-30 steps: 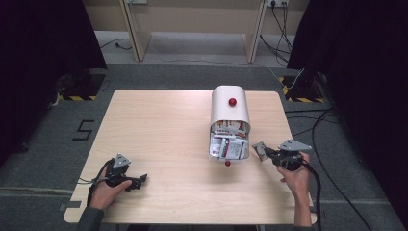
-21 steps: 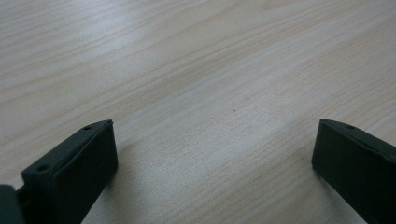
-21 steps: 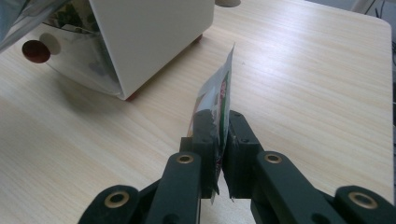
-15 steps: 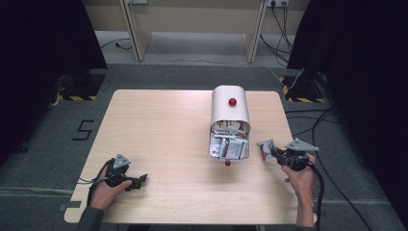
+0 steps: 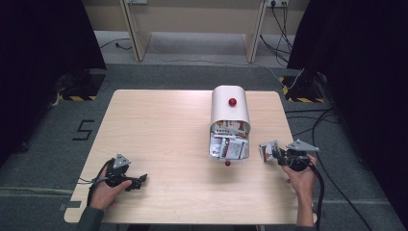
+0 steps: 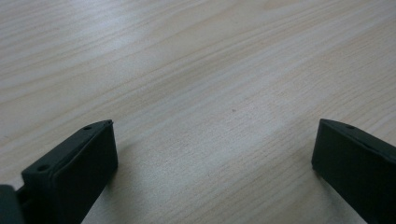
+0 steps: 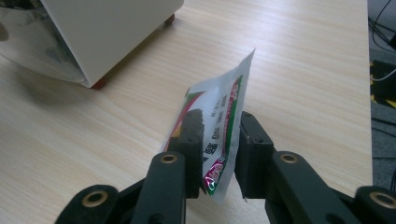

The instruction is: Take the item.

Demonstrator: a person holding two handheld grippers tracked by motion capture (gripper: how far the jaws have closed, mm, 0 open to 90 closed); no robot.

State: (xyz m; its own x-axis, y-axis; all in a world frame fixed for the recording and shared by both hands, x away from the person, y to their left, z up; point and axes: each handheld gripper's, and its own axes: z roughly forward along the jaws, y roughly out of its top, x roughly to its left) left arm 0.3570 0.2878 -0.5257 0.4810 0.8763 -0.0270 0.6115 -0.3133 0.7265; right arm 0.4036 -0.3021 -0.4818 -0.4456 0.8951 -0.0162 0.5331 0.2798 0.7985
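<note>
The right gripper (image 7: 217, 154), seen in its own view, has a small printed sachet (image 7: 217, 123) standing on edge between its two black jaws; the jaws have just been opening, the left jaw lies against the packet's face while a narrow gap shows on the right side, so the pads no longer press it from both sides. The sachet is white with red and green edging, its top corner pointing toward one o'clock. In the high view the right gripper (image 5: 270, 153) sits at about four o'clock on the table (image 5: 159, 125), with the sachet (image 5: 268, 150) at its tip, just beside the open mouth of the white bin (image 5: 229, 113) and not touching it. The bin lies on its side right of the table's centre, its opening toward six o'clock, with more packets (image 5: 228, 144) inside and a red knob (image 5: 232, 101) on top. At about seven o'clock the left gripper (image 5: 137, 180) rests low over the wood; in its own view the left gripper (image 6: 212, 154) has its jaws spread wide with bare tabletop between them.
</note>
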